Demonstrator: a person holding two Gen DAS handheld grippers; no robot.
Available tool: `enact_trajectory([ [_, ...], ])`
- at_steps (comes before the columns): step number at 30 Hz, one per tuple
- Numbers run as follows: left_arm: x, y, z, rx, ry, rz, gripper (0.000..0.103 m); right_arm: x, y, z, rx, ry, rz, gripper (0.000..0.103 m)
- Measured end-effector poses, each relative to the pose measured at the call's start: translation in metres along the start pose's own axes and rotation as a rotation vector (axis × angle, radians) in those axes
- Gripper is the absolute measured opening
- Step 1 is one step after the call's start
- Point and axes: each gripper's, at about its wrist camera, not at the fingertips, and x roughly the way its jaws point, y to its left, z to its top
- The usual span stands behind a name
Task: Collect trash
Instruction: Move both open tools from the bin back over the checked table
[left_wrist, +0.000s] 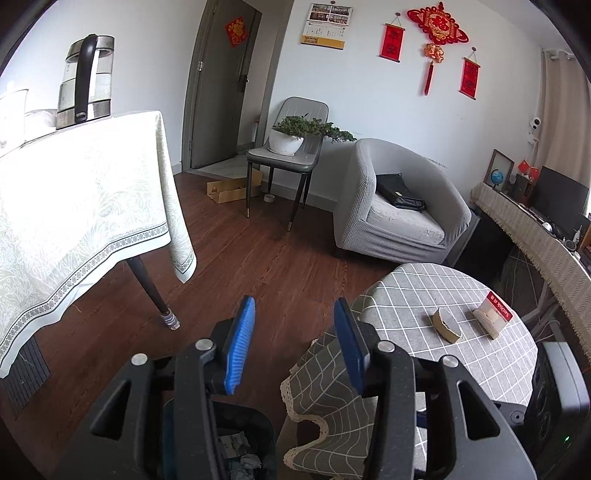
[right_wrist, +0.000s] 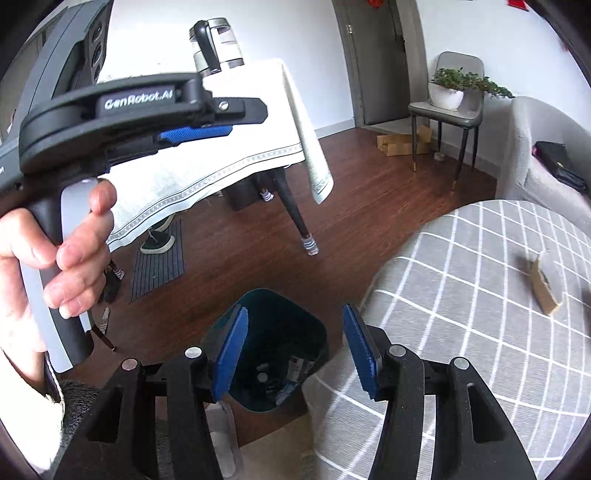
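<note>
While both tongs gape, bin (right_wrist: 275, 347) holds crumpled scraps (right_wrist: 295, 373).

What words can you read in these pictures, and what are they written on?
"GenRobot.AI": on the left gripper, seen from the right wrist camera.
"SanDisk": on the red strip of the small package on the round table; the marks after it are too small to read.
Wall calendar: print too small to read.
Red wall hangings: characters too blurred to read.
</note>
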Motion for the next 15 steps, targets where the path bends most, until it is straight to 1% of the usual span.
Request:
enact_trajectory([
  [7,0.016,-0.044,-0.007,0.041,0.024,-0.037,0.055,-0.034,-0.058,-0.006,0.085,-0.064,-0.097,0.054],
  [15,0.035,-0.093,-0.017,0.127,0.050,-0.057,0.066,-0.066,-0.107,-0.025,0.161,-0.100,-0.178,0.054],
])
